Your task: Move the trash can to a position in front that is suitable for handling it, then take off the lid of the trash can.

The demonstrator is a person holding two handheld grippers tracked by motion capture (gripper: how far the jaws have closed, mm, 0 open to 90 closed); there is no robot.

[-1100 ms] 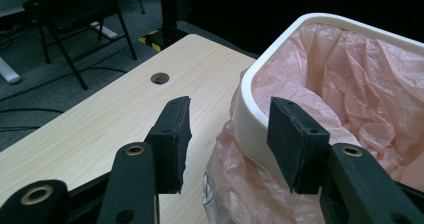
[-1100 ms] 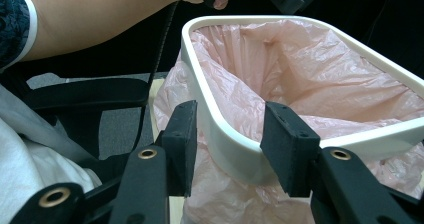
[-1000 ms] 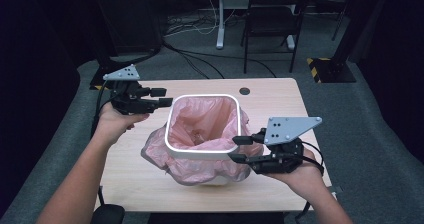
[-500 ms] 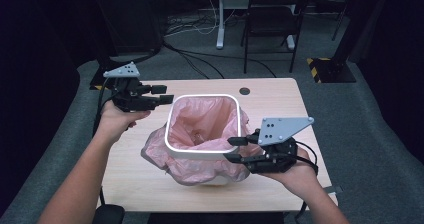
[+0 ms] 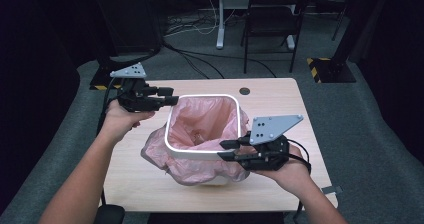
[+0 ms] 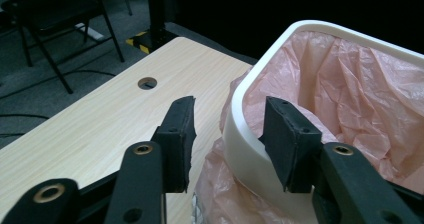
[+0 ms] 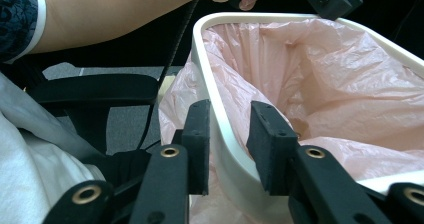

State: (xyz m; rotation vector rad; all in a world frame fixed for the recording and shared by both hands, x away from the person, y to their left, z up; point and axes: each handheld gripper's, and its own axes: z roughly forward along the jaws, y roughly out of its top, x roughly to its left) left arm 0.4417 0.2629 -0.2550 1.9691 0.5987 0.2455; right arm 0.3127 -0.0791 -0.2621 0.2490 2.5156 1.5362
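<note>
Bin [image 5: 205, 151] with white rim and pink liner bag [image 5: 200, 124] stands near the middle of the worktop [image 5: 280, 104], slightly toward the left edge. The liner is folded over the rim and hangs in loose folds down the outer wall, bunching on the worktop at the near and left sides of the bin.

The left gripper [image 5: 172, 95] sits at the far left corner of the bin rim. In the left gripper view its jaws straddle the white rim [image 6: 240, 134]: one pad [image 6: 180, 134] stands outside the bin over the worktop, the other pad [image 6: 290, 139] inside over the liner. The jaws have just been closing with the rim between them; a gap remains on the outer side, so the pads do not yet press on it.

The right gripper [image 5: 225, 150] sits at the near right part of the rim. In the right gripper view its jaws likewise straddle the rim [image 7: 220, 134], one pad [image 7: 200, 139] outside and one pad [image 7: 265, 144] inside against the liner. These jaws have also just been closing and stand close on both sides of the rim; whether they actually pinch it cannot be told.

A round cable hole [image 5: 244, 91] lies near the far edge of the worktop. A black folding chair [image 5: 272, 19] stands on the floor beyond the table.
</note>
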